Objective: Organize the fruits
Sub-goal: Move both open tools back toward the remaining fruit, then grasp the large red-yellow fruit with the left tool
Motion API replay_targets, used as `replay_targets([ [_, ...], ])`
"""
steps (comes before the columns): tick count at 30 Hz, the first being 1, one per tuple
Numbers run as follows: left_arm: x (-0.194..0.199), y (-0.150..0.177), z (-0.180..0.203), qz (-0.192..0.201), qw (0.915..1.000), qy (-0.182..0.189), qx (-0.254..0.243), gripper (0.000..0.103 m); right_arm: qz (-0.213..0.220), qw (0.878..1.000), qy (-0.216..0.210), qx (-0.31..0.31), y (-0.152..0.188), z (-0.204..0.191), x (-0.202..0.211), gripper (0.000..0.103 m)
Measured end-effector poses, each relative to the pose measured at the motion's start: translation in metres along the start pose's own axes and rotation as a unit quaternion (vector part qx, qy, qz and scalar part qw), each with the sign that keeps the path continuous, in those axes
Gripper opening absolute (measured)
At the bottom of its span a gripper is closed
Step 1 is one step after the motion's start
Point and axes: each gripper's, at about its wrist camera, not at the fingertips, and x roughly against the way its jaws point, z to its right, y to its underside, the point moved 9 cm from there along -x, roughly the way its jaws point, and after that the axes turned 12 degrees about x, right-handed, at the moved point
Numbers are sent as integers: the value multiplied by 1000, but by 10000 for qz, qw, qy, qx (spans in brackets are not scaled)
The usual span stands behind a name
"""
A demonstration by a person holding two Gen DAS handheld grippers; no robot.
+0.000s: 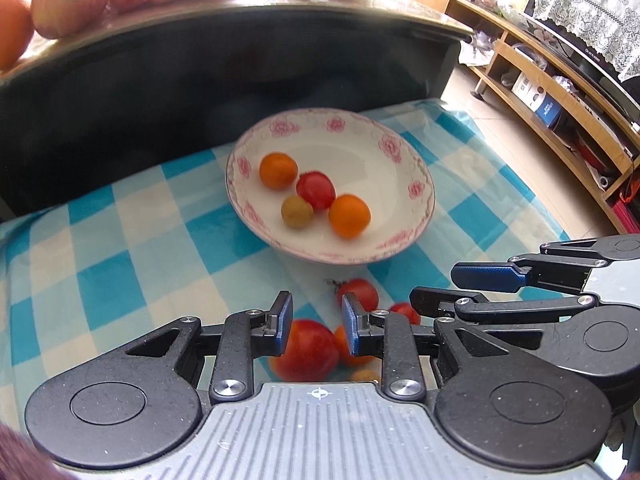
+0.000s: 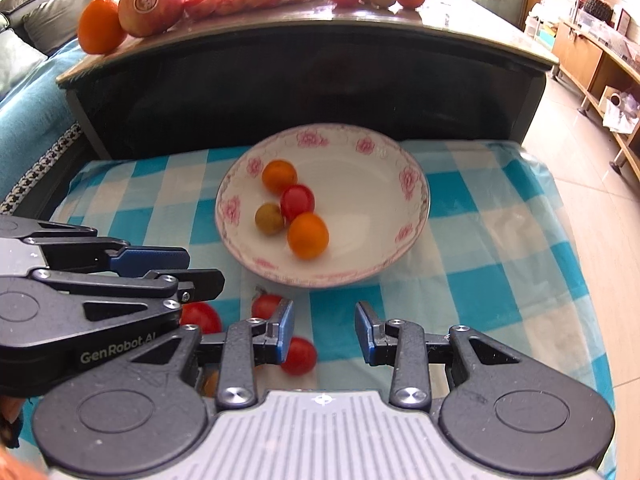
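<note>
- Left gripper (image 1: 316, 326): fingers a narrow gap apart, holding nothing, poised above a big red fruit (image 1: 306, 350) on the checked cloth (image 1: 120, 280).
- Right gripper (image 2: 326, 332): fingers narrowly parted, empty, over the cloth.
- "GenRobot.AI" reads along the left gripper's side.
- The floral bowl (image 2: 408, 180) holds four fruits: two orange, one red, one greenish-brown.

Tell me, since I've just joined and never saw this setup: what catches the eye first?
A white flower-rimmed bowl on the blue checked cloth, holding two oranges, a red tomato and a greenish fruit. Loose tomatoes lie on the cloth near both grippers; more fruit sits on the raised table behind.
</note>
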Motion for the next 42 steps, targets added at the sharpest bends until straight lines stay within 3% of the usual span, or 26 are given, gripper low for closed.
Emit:
replay_targets([
  [6,-3,9,-2,-59,10000,-49,-3,44,-150,9999,-63,-36,14,-4,-2,38],
  [16,-15,15,-9,-187,9997,-149,59,50,-392,9991,-110,-144,29,0,-10,38],
  [31,-15,18,-13,-209,9996,-53,160,49,-367,9983,-127,-431,27,12,-17,38],
  [42,-15,20,-18,-282,9994,-23,200,49,-222,9971,-418,-595,14,2,-26,38],
])
